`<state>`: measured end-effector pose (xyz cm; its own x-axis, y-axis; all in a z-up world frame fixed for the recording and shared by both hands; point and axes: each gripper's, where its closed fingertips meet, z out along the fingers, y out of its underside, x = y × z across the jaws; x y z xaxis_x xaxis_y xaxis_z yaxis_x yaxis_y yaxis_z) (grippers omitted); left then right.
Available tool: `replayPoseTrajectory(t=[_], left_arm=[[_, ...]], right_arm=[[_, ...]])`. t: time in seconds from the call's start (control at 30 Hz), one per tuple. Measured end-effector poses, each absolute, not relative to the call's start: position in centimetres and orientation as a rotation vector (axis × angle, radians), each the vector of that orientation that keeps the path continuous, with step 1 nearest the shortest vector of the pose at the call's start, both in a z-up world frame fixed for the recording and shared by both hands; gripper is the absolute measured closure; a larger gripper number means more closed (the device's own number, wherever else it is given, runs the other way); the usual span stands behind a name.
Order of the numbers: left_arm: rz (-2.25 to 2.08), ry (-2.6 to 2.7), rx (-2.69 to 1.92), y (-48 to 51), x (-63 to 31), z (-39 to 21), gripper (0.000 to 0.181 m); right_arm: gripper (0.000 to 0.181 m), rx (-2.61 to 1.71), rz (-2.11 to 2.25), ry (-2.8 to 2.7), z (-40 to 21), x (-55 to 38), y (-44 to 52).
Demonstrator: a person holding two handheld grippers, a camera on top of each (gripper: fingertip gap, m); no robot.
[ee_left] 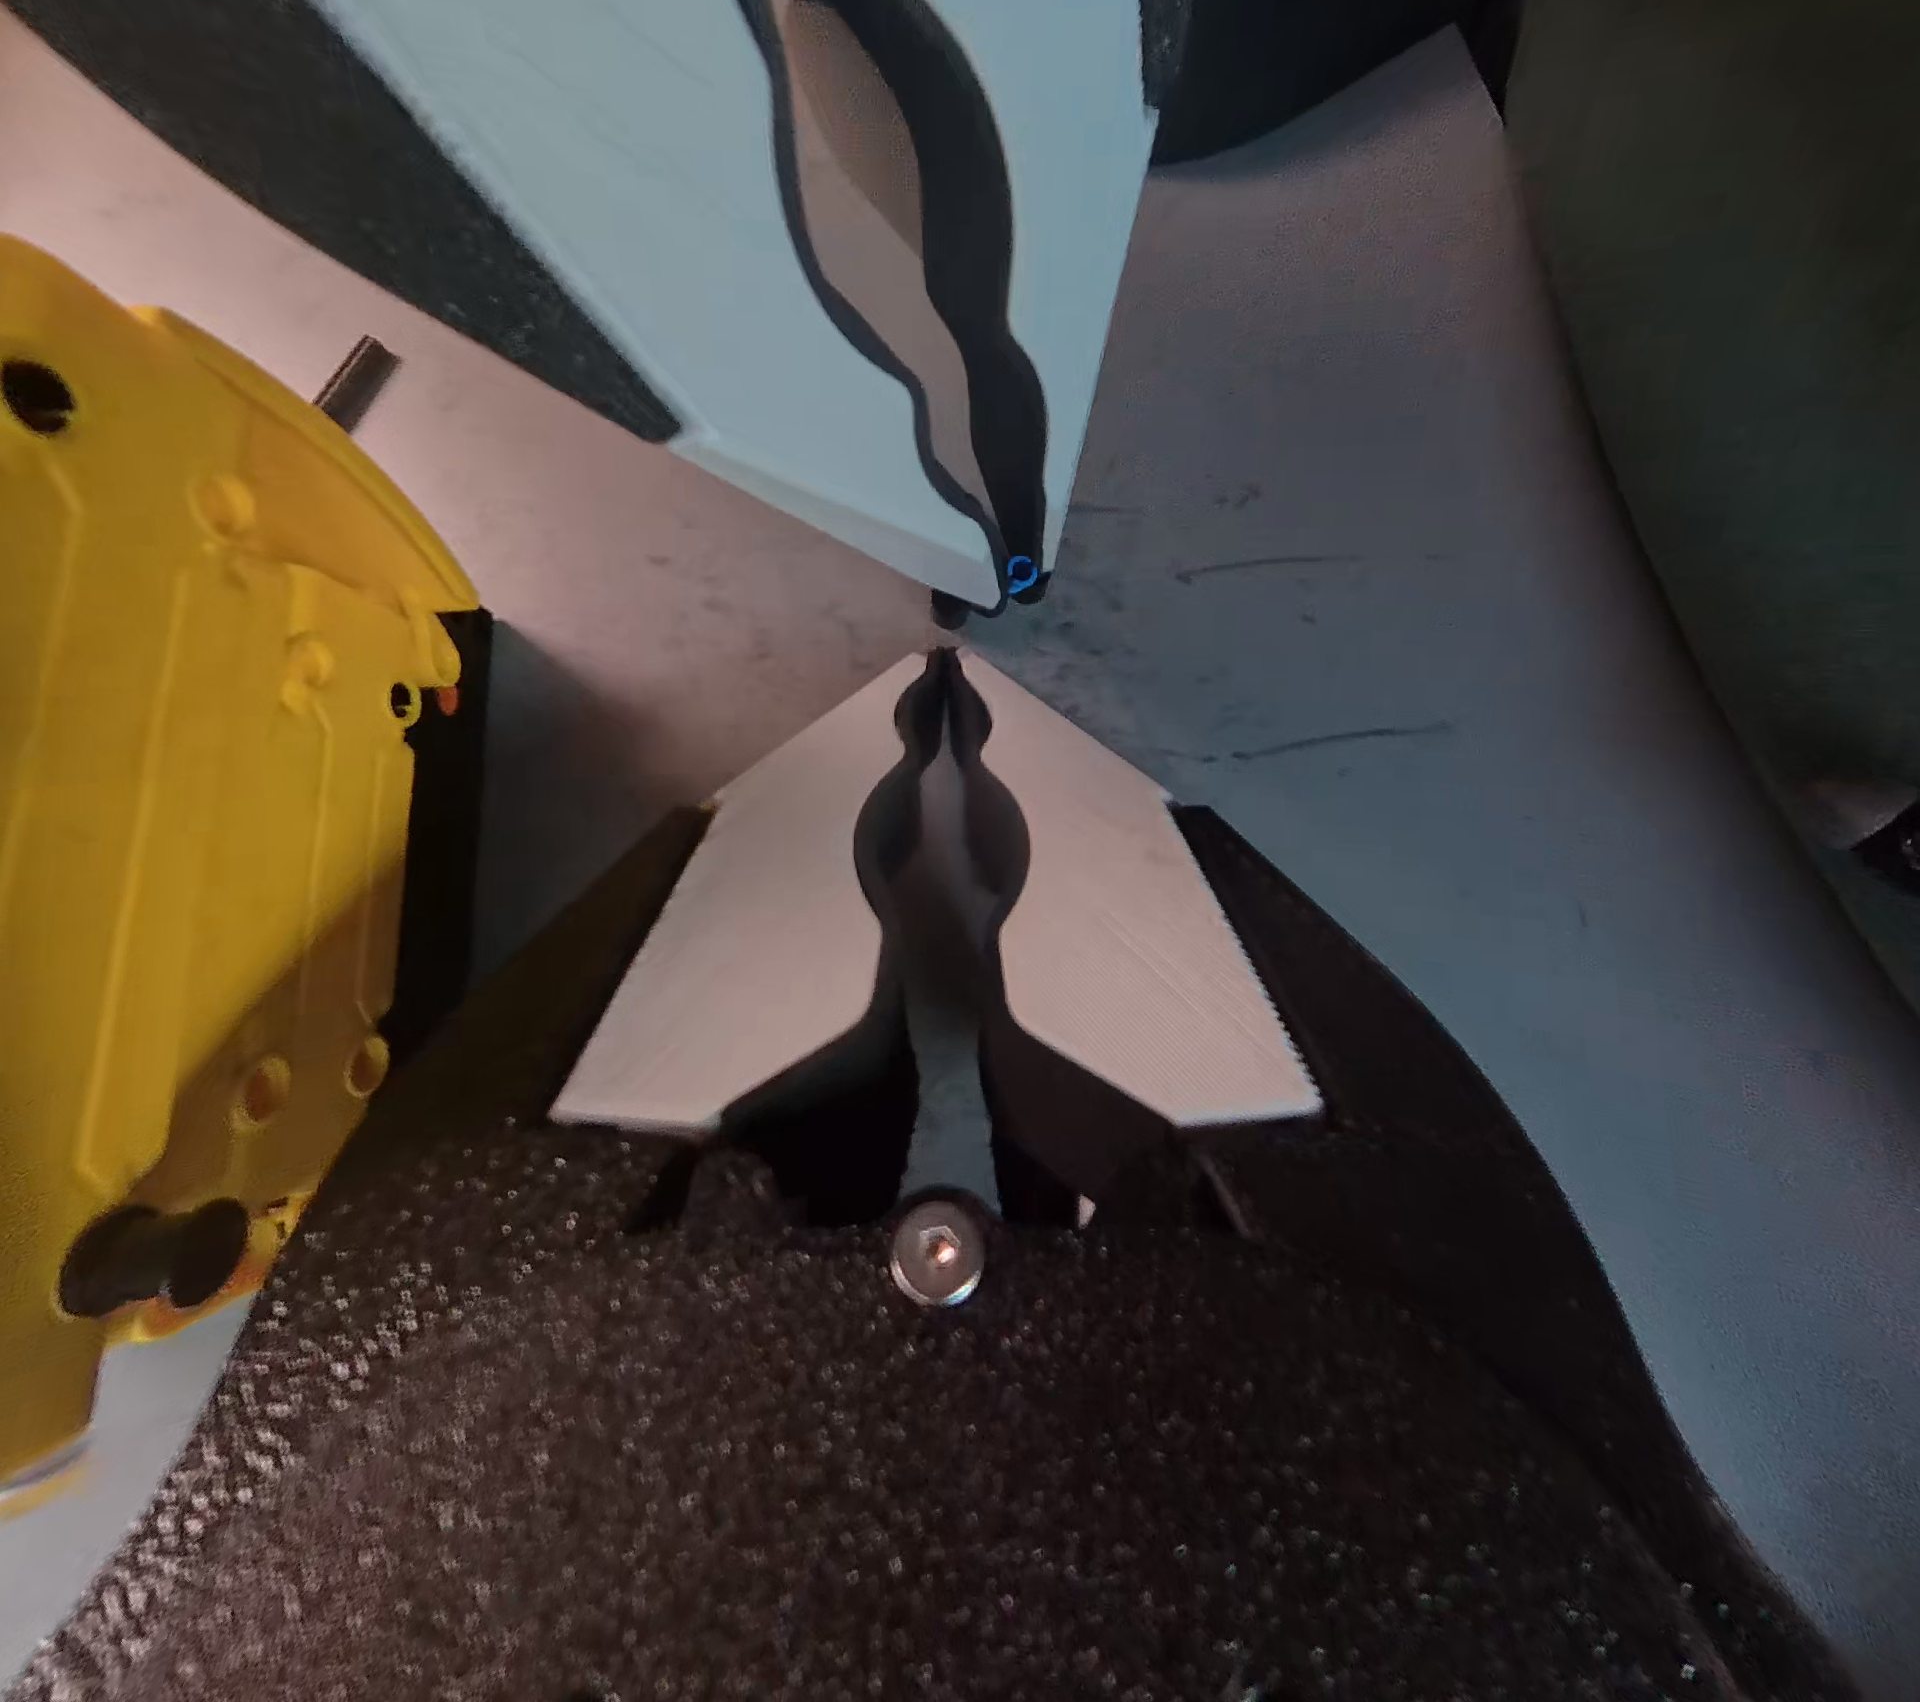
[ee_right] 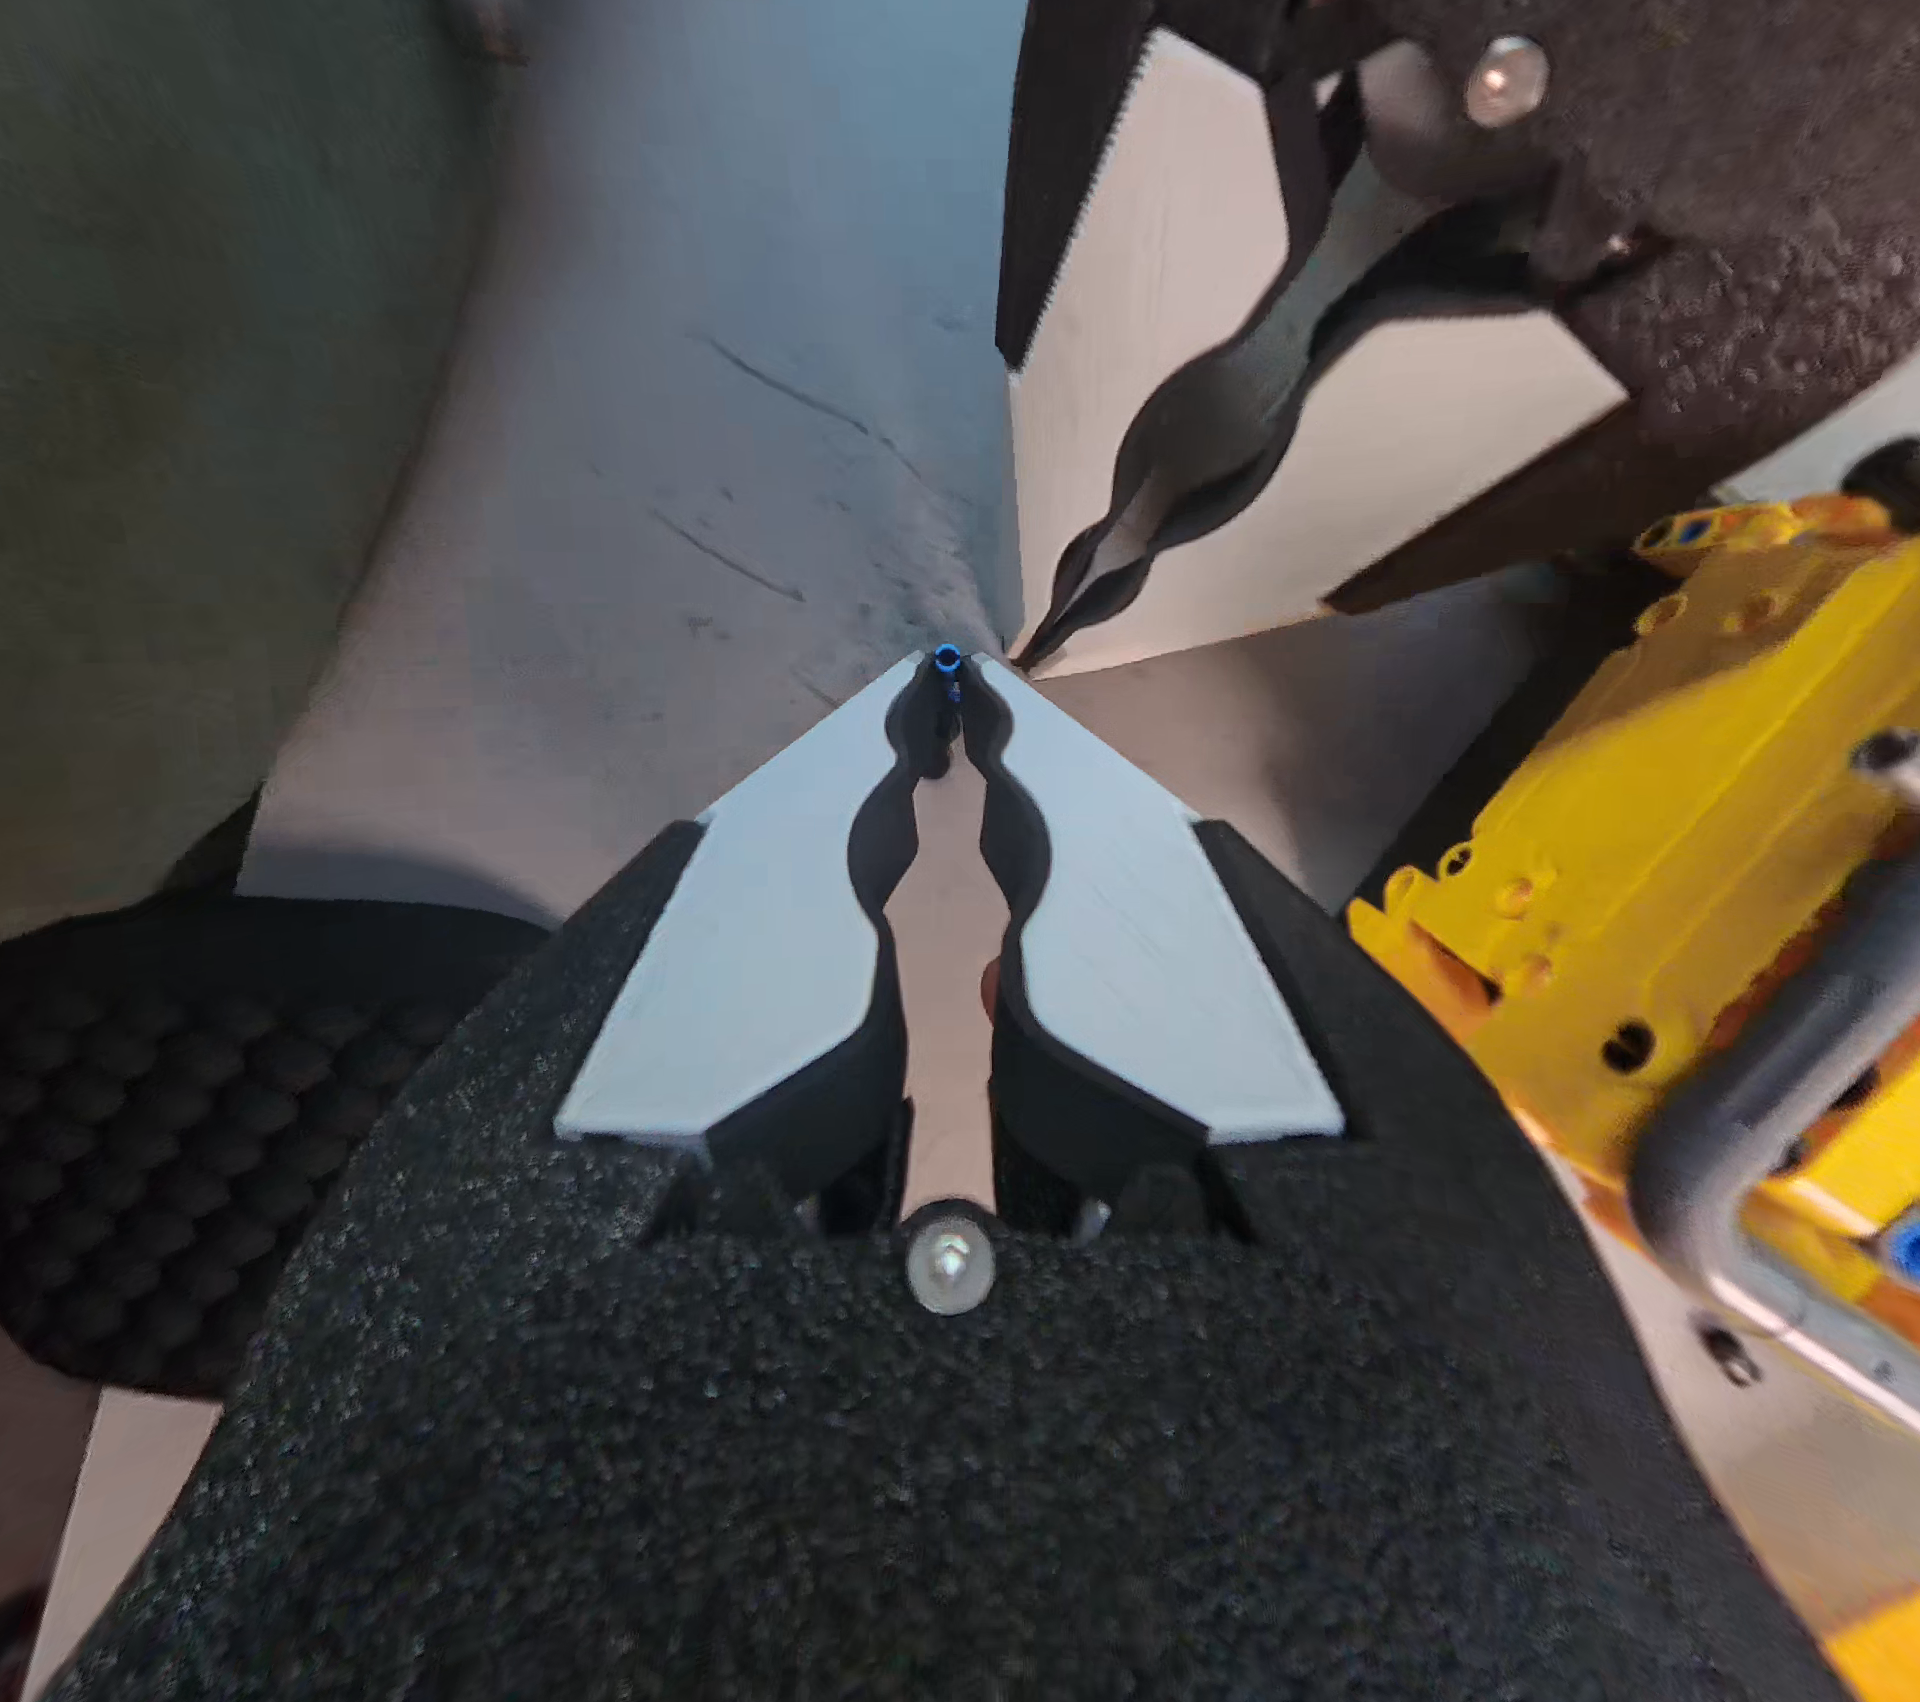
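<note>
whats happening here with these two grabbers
Two hand-held tools meet tip to tip over a pale, scuffed table. The right tool is shut on a tiny blue-tipped part, pinched at its very tips. The left tool is shut too, with nothing clearly in it, its tips almost touching the right one's. A yellow plastic block sits on the table close beside them, untouched.

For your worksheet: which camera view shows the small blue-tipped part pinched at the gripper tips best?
The right wrist view: the blue-tipped part sits centred at the right gripper tips, its dark stem visible between them. The left wrist view shows only its blue ring, farther off.
</note>
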<state>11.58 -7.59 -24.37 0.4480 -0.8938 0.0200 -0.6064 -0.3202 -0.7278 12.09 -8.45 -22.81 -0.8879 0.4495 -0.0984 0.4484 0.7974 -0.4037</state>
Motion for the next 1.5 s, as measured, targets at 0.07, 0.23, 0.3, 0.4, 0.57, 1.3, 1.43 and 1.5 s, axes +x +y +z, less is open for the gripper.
replayPoseTrajectory(t=[0.07, 0.23, 0.3, 0.4, 0.57, 1.3, 1.43, 1.5], left_arm=[[-0.561, 1.248, -2.046, -7.6, 11.6, -24.4, 0.181], [-0.582, 1.251, -2.027, -7.6, 11.9, -24.1, 0.171], [-0.594, 1.252, -2.019, -7.6, 12.1, -23.9, 0.168], [-0.600, 1.258, -2.014, -7.7, 12.4, -23.9, 0.166], [-0.629, 1.254, -1.985, -7.9, 13.1, -23.4, 0.164], [-0.514, 1.099, -2.024, -7.7, 9.6, -23.1, 0.165], [-0.512, 1.081, -2.014, -7.5, 9.3, -22.7, 0.165], [-0.509, 1.085, -2.014, -7.6, 9.4, -22.7, 0.165]], right_arm=[[0.178, -0.839, 0.769, -2.933, -23.0, 12.3, -8.3], [0.178, -0.867, 0.967, -2.774, -23.3, 12.8, -8.6], [0.178, -0.899, 1.009, -2.729, -22.5, 12.7, -8.4], [0.178, -0.920, 1.083, -2.642, -21.3, 12.4, -7.9], [0.177, -0.960, 1.271, -2.479, -18.5, 12.4, -7.8], [0.164, -1.040, 0.739, -2.585, -21.6, 14.7, -2.9], [0.163, -1.003, 0.799, -2.777, -21.6, 18.5, -5.6], [0.162, -0.987, 0.781, -2.801, -22.3, 18.9, -6.7]])
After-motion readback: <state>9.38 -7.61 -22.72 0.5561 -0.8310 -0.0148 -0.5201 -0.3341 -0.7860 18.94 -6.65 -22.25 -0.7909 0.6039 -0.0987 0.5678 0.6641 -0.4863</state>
